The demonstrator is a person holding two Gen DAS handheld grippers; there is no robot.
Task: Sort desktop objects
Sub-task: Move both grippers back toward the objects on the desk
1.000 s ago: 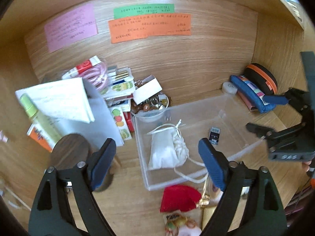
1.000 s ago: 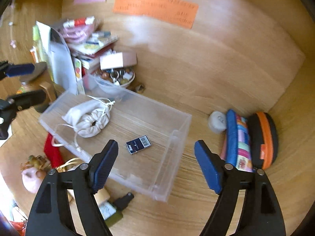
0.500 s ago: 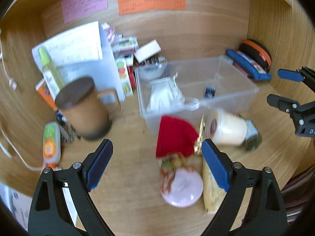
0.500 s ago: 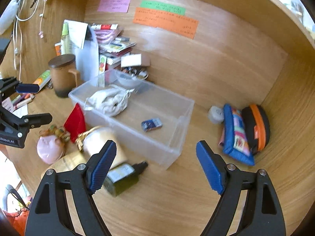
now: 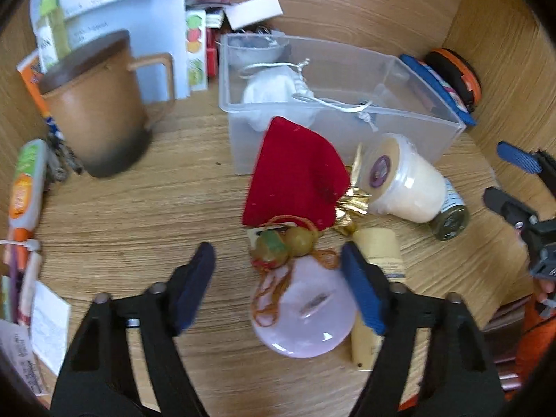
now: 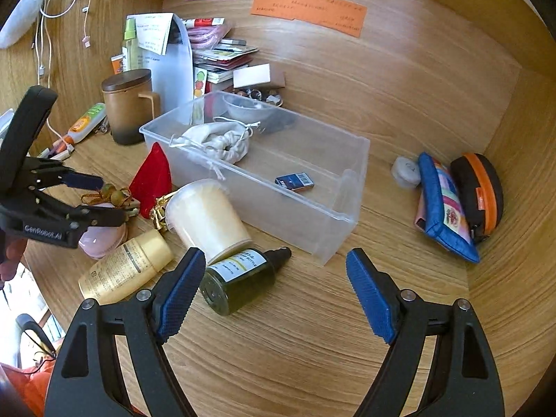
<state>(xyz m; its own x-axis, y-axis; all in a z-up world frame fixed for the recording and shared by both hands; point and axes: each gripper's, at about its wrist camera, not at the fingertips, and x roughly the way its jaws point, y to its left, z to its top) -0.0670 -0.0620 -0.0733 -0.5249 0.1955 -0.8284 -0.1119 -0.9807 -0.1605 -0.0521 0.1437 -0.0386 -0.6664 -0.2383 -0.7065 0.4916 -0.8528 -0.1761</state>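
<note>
A clear plastic bin [image 6: 342, 210] [image 5: 347, 118] holds a white drawstring pouch [image 6: 217, 140] and a small blue box [image 6: 294, 181]. In front of it lie a red pouch [image 5: 295, 177], a pink round case [image 5: 305, 316] with a gourd charm [image 5: 281, 241], a cream cup [image 5: 403, 180], a beige tube [image 6: 127, 267] and a dark green bottle [image 6: 239, 276]. My left gripper [image 5: 278, 285] is open, its jaws either side of the pink case and charm. My right gripper [image 6: 267, 292] is open and empty, just in front of the green bottle.
A brown lidded mug [image 5: 93, 104] stands at the left with books and papers [image 6: 222, 59] behind it. A blue pencil case [image 6: 444, 208] and an orange-rimmed black case [image 6: 481, 194] lie in the right corner. Wooden walls enclose the back and right.
My left gripper has drawn back from over the bin and dropped toward the pink case. My right gripper has pulled back, so the bottle and cup are now in its view.
</note>
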